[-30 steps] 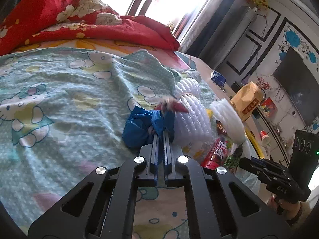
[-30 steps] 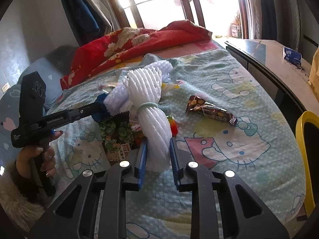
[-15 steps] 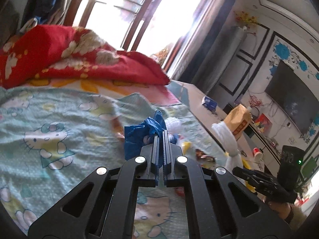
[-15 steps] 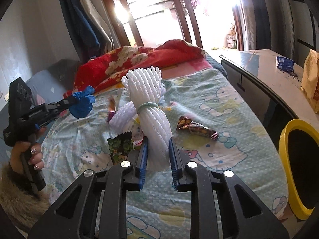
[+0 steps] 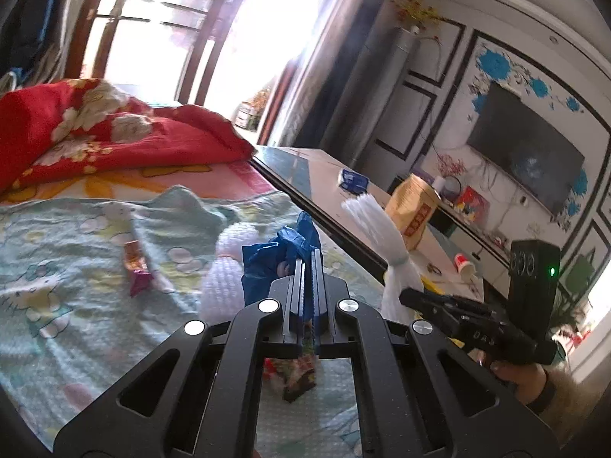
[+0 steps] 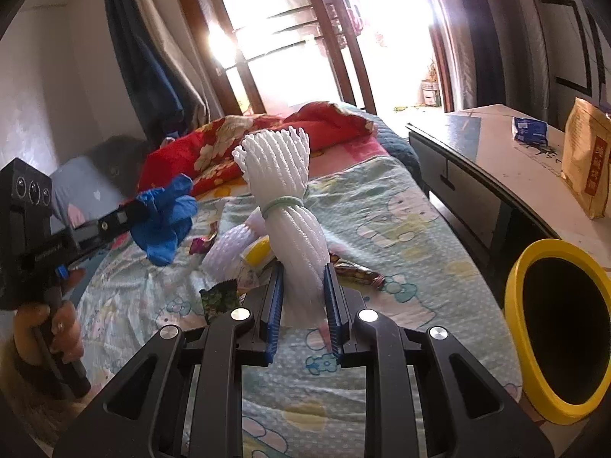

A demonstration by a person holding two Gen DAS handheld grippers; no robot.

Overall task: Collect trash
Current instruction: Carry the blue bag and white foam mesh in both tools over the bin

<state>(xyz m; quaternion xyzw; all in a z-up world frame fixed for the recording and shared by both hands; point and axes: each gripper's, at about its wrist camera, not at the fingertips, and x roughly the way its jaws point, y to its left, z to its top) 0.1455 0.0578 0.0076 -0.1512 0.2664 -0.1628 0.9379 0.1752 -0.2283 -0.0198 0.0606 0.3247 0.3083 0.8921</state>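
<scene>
Gripping blue glove [image 5: 280,263], left tool [image 5: 308,263]; right tool [image 6: 303,286] clamps foam net [image 6: 286,206].

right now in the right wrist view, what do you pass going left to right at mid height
black handheld left claw → crumpled blue glove → white foam net bundle → round yellow-rimmed bin

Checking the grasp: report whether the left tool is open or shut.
Shut. The left tool has its fingers pressed together on the crumpled blue glove, held above the bedsheet.
</scene>
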